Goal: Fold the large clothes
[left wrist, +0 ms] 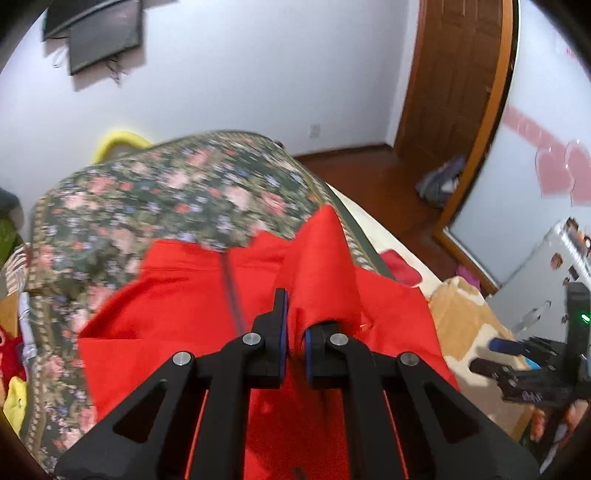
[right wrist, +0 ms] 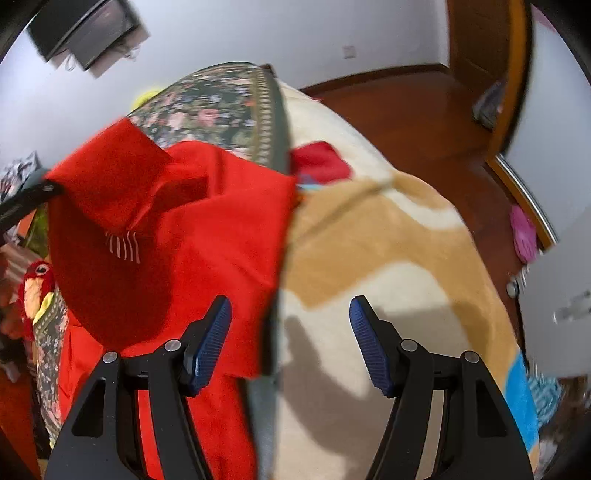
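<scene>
A large red garment lies on a bed, over a floral cover. My left gripper is shut on a raised fold of the red garment, lifting it above the rest. In the right wrist view the red garment sits left of centre, its lifted part hanging from the left gripper at the far left. My right gripper is open and empty above the garment's right edge and the beige blanket. It shows at the right edge of the left wrist view.
The bed fills both views. A dark red cloth lies on the blanket beyond the garment. A red plush toy sits at the bed's left. A wooden floor, a wooden door and a wall screen lie beyond.
</scene>
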Action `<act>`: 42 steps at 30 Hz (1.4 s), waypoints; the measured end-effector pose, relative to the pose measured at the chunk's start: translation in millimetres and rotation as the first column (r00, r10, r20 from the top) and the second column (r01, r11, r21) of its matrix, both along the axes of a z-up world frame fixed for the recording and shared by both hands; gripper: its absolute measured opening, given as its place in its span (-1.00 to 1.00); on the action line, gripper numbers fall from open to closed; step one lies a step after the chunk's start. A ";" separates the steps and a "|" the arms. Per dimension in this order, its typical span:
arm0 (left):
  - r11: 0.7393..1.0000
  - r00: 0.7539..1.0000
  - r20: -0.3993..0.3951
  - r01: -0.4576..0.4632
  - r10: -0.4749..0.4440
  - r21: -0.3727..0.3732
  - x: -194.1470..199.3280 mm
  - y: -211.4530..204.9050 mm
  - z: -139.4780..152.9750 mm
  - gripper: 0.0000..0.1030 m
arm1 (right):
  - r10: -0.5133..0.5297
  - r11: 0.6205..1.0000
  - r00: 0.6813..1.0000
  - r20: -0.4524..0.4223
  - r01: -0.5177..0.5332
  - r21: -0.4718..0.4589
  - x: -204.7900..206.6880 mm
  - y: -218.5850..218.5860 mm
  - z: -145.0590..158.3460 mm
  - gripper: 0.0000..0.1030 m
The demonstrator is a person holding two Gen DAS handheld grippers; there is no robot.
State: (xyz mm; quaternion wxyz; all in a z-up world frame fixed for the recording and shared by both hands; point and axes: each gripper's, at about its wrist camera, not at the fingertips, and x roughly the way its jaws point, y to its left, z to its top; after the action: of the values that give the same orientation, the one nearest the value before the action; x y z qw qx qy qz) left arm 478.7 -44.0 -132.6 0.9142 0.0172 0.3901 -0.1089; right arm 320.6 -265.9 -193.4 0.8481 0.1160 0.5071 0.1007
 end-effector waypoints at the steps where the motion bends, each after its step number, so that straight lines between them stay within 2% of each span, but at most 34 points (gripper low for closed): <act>1: 1.000 1.000 0.006 -0.011 0.011 0.003 -2.8 9.2 2.1 -0.88 | 0.014 1.000 1.000 0.000 -0.014 -0.001 2.5 8.7 -0.1 0.22; 5: 0.996 0.996 -0.003 -0.086 0.086 0.022 -30.4 65.3 -7.4 -0.88 | 0.077 0.997 0.997 -0.026 -0.078 -0.004 8.4 42.8 -12.1 0.22; 9: 0.986 0.983 -0.081 -0.165 0.167 0.036 -48.6 115.2 -43.6 -0.86 | 0.133 0.989 0.988 -0.081 -0.138 -0.059 10.4 72.1 -35.4 0.22; 12: 0.974 0.956 -0.203 -0.223 0.213 -0.026 -53.9 153.2 -88.8 -0.83 | 0.163 0.978 0.983 -0.084 -0.173 -0.118 6.0 87.0 -48.2 0.22; 15: 0.962 0.929 -0.283 -0.267 0.240 -0.060 -61.2 178.2 -123.5 -0.83 | 0.185 0.967 0.980 -0.068 -0.194 -0.166 0.8 95.4 -48.1 0.26; 20: 0.931 0.912 -0.297 -0.337 0.284 -0.144 -83.1 204.6 -142.8 -0.60 | 0.183 0.967 0.980 -0.072 -0.193 -0.167 -1.1 95.1 -49.1 0.29; 21: 0.927 0.908 -0.296 -0.350 0.298 -0.139 -85.2 206.9 -143.2 -0.60 | 0.181 0.967 0.981 -0.071 -0.191 -0.167 0.5 96.1 -48.2 0.29; 25: 0.896 0.858 -0.300 -0.443 0.418 -0.019 -95.0 229.8 -151.7 -0.61 | 0.175 0.965 0.982 -0.065 -0.185 -0.186 2.8 103.1 -49.0 0.30; 29: 0.884 0.831 -0.321 -0.465 0.453 0.044 -109.3 248.5 -159.7 -0.61 | 0.172 0.963 0.983 -0.062 -0.181 -0.201 1.9 104.0 -48.5 0.33; 32: 0.883 0.830 -0.315 -0.464 0.460 0.066 -125.6 255.4 -153.1 -0.61 | 0.164 0.962 0.984 -0.076 -0.176 -0.207 3.3 104.1 -46.8 0.35; 35: 0.888 0.839 -0.306 -0.457 0.450 0.052 -138.0 259.0 -138.2 -0.56 | 0.155 0.961 0.983 -0.101 -0.174 -0.215 2.4 103.7 -42.9 0.36; 37: 0.891 0.848 -0.289 -0.452 0.445 0.045 -144.3 259.6 -125.4 -0.21 | 0.162 0.959 0.981 -0.107 -0.182 -0.218 0.6 104.5 -36.3 0.36; 39: 0.893 0.859 -0.261 -0.447 0.441 0.039 -147.5 257.3 -111.9 -0.02 | 0.173 0.957 0.980 -0.101 -0.192 -0.216 -2.3 104.9 -28.6 0.36; 42: 0.909 0.886 -0.215 -0.417 0.411 0.018 -148.1 248.2 -84.8 0.03 | 0.190 0.954 0.980 -0.065 -0.199 -0.223 -5.3 107.0 -12.3 0.36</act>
State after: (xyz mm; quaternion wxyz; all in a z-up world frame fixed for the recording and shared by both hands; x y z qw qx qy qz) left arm 330.6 204.1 -217.4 0.8692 -0.0910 0.4791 0.0816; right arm 315.4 -158.9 -205.7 0.8307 -0.0308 0.5423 0.1221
